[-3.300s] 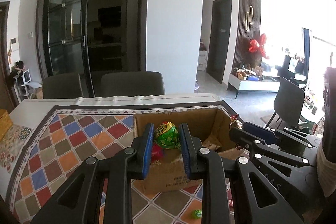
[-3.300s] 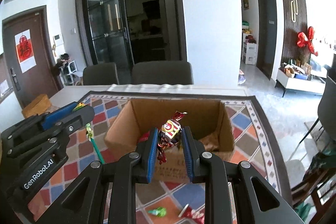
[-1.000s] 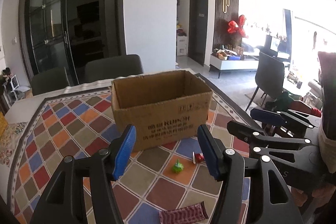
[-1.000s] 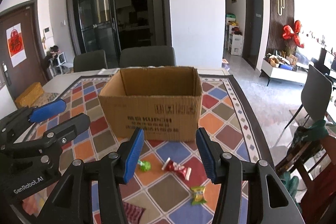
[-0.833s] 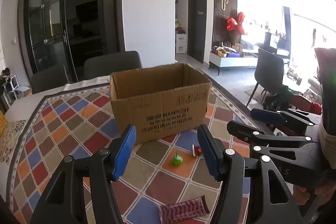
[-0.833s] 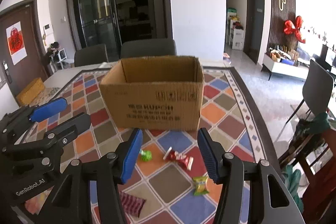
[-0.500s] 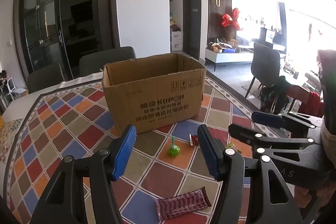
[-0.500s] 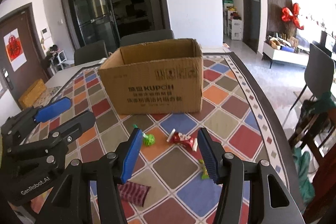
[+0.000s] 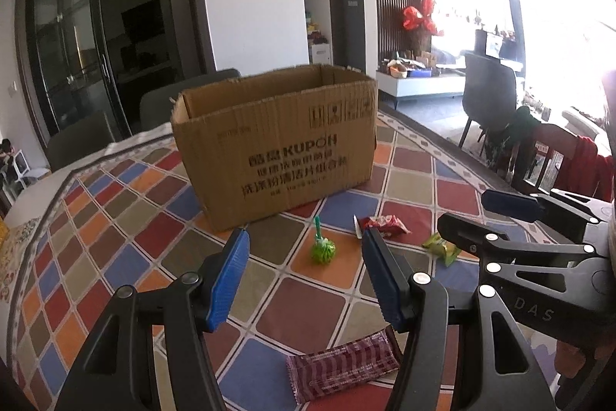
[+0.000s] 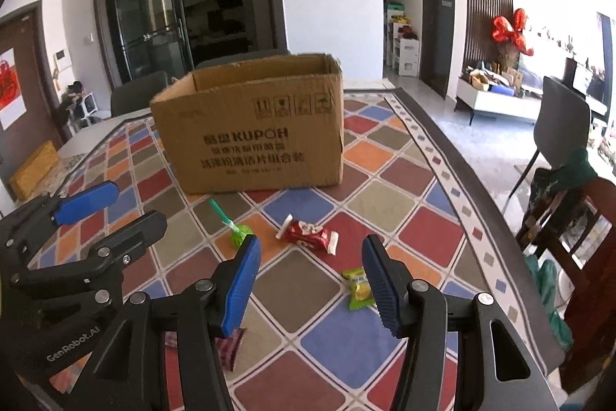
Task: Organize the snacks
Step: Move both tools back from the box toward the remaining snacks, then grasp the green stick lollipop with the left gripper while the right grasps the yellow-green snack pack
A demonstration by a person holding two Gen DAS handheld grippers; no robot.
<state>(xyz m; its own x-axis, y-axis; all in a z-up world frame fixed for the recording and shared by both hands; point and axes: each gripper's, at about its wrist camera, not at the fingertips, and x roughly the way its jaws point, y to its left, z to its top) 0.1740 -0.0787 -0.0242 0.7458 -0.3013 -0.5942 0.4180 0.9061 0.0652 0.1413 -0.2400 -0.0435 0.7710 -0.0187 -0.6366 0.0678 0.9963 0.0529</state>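
An open cardboard box (image 9: 277,149) (image 10: 250,126) stands on the chequered tablecloth. In front of it lie a green lollipop (image 9: 322,251) (image 10: 238,234), a red snack packet (image 9: 383,224) (image 10: 308,232), a yellow-green candy packet (image 9: 441,248) (image 10: 360,287) and a maroon striped bar (image 9: 342,366) (image 10: 227,345). My left gripper (image 9: 305,241) (image 10: 134,203) hangs open and empty, with the lollipop showing between its fingers. My right gripper (image 10: 312,243) (image 9: 467,210) is open and empty too, above the red packet and the candy packet.
The tablecloth (image 10: 389,207) ends at a dark border along the right table edge (image 10: 496,218). A wooden chair draped with clothes (image 10: 577,218) stands to the right. Dark chairs (image 10: 138,95) stand behind the table. A yellow box (image 10: 32,168) sits at far left.
Both grippers earlier held wrapped candies over the box; now they are open and empty. Over the last second both have sunk toward the snacks on the cloth.
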